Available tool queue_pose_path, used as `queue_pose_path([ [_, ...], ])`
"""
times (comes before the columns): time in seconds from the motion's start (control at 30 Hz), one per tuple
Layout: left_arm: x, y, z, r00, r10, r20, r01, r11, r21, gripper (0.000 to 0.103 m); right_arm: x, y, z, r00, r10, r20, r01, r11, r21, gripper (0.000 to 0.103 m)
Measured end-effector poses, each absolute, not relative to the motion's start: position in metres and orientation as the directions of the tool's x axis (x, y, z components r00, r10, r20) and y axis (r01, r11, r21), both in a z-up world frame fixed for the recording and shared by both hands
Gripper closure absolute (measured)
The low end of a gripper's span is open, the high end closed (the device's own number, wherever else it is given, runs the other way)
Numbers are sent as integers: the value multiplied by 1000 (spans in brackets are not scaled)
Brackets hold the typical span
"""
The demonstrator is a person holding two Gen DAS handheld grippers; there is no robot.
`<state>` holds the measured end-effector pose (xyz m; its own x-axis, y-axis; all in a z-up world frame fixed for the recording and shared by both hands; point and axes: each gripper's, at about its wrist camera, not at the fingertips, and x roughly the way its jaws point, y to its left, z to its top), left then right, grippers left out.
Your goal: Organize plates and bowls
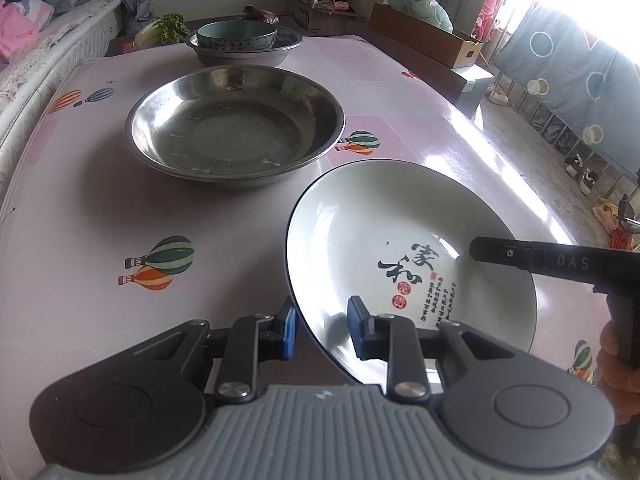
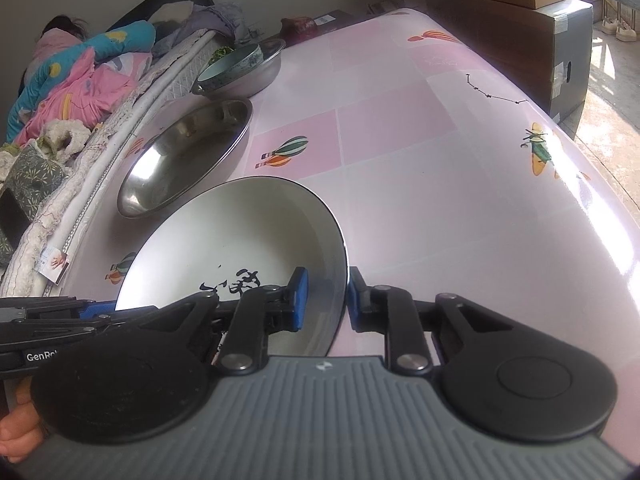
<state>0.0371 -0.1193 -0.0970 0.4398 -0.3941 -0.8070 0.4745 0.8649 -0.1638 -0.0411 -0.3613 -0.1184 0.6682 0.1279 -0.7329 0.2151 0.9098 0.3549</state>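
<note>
White ceramic plate with a thin dark rim and black calligraphy (image 1: 400, 240) sits tilted near the table's near edge, gripped from two sides. Left claw (image 1: 322, 326) straddles the plate's near-left rim, one blue pad inside the dish, one outside; a visible gap remains at the outer pad, so a full pinch can't be confirmed. Right claw (image 2: 323, 300) straddles the opposite rim, inner blue pad over the white face, outer pad right against the dark edge; it looks pinched on the rim. In the left wrist view the right claw shows as a black bar reaching over the plate's right side.

Pink glossy table with balloon prints (image 1: 80, 220) carries everything. Large empty stainless steel basin (image 1: 235, 130) sits just beyond the plate, toward the table's middle, apart from it. Farther back, near the far edge, a second steel basin (image 1: 248, 50) holds a pale teal ceramic bowl (image 1: 237, 35). Leafy greens (image 1: 168, 28) lie off the far-left corner. Cardboard box (image 1: 424, 36) stands past the far-right edge. A bed with pink and blue bedding (image 2: 72, 92) runs along the table's left side.
</note>
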Motion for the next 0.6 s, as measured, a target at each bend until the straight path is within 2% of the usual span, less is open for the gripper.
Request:
queue_pose_path([
  [0.27,41,-127,-99,450,-377,-810,475,869,-141,70,-45,-353,-119,677,94,-730,202,930,308,82],
  [0.6,46,-132,-98,448,-374,-812,456,877,-152,71,-41,-357,-120,679,91,-729,213,925,315,80],
])
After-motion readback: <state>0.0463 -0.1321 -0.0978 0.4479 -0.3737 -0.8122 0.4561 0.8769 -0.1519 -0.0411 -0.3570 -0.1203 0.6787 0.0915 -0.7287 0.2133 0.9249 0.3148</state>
